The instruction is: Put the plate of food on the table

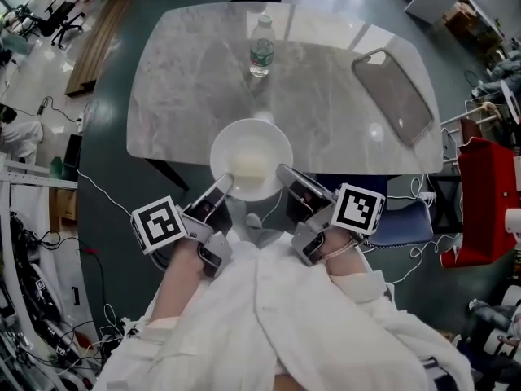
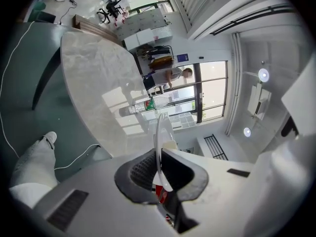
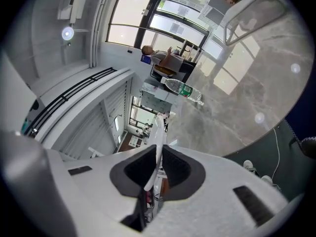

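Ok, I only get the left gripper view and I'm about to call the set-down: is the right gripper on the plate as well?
Observer: Yes, the right gripper is shut on the plate, at the opposite rim.
Operator: Where is the plate against the table?
Observer: The head view shows it overlapping the table at the near edge; I cannot tell whether it touches.
Operator: Anything off to the side?
Observer: A clear tray lies at the far right, apart from the plate.
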{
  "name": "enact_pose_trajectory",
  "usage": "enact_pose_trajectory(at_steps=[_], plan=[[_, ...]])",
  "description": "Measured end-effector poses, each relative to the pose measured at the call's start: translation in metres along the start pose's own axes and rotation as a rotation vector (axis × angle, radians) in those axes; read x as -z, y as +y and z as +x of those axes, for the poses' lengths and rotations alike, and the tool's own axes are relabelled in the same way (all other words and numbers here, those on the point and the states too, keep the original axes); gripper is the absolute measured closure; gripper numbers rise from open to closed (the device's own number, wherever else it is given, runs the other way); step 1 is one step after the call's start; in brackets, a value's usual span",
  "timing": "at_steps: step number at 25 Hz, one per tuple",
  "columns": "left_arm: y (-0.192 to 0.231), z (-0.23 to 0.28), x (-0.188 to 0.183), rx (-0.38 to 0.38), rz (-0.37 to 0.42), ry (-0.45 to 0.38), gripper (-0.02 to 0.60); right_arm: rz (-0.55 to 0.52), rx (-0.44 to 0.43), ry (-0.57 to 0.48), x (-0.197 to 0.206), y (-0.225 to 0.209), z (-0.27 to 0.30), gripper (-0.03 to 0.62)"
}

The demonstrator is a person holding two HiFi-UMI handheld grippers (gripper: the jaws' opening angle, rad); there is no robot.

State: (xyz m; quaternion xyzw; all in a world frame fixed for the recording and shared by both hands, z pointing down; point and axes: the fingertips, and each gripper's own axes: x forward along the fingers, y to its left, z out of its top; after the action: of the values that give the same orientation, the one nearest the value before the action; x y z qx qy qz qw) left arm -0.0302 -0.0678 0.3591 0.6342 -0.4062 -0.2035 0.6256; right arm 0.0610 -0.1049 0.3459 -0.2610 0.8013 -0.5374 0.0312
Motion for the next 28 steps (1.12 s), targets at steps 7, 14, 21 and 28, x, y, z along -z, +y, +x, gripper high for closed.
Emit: enact_pose_trajectory(at_steps=[7,14,21,28], plan=[[-0.002,0.022,-0.053,-0.023,0.015,0.027,0.558,-0.002,0.013,-0.002,-0.035,-0.003,0.047,0.566],[0.007,0.043,-0.1,-0.025,0.031,0.076,0.558,0.006,0.043,-0.018,-0.058,-0.013,0.087,0.566],[0.011,0.063,-0.132,-0.016,0.047,0.167,0.558,0.036,0.09,-0.064,-0.078,-0.023,0.113,0.566],[0.008,0.081,-0.151,0.008,0.083,0.239,0.558,0.07,0.139,-0.121,-0.092,-0.03,0.124,0.566]])
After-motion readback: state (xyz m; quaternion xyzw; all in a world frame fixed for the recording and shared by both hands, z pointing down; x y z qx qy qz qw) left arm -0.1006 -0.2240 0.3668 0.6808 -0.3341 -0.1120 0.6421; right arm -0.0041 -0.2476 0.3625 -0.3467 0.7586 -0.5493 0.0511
